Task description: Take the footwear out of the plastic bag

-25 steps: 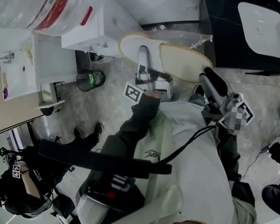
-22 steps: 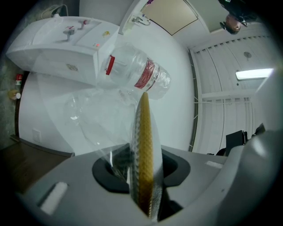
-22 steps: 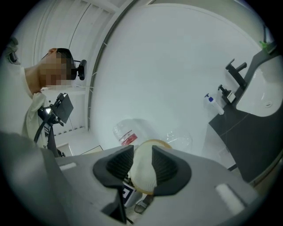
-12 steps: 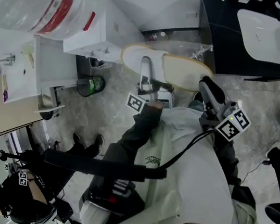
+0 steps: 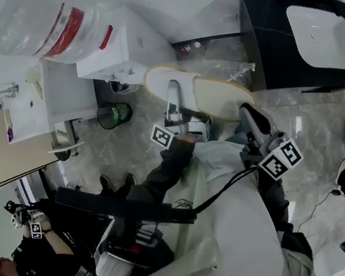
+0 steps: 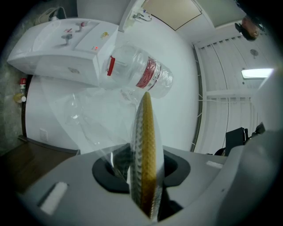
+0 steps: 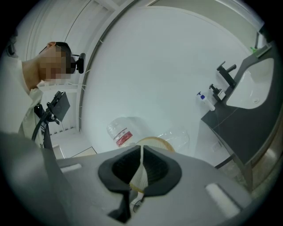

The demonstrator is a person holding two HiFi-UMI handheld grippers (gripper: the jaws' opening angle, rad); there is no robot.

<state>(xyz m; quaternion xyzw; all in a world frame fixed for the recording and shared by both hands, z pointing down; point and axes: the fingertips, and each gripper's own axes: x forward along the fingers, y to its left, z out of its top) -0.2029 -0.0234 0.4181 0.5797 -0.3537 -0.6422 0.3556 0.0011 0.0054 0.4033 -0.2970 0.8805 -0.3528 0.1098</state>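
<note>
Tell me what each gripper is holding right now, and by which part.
Left gripper clamps the slippers edge-on at mid-length; right gripper, jaws just closed further, pinches a thin edge at their end.

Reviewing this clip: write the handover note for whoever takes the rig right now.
Left gripper: shut on the slippers through the plastic bag, holding them up.
Right gripper: jaws have just been closing and now pinch a thin pale edge, apparently the slippers' other end.
Done: both grippers have a grip on the bundle.
Left: clear plastic still surrounds the slippers, so they must come out of the bag.
</note>
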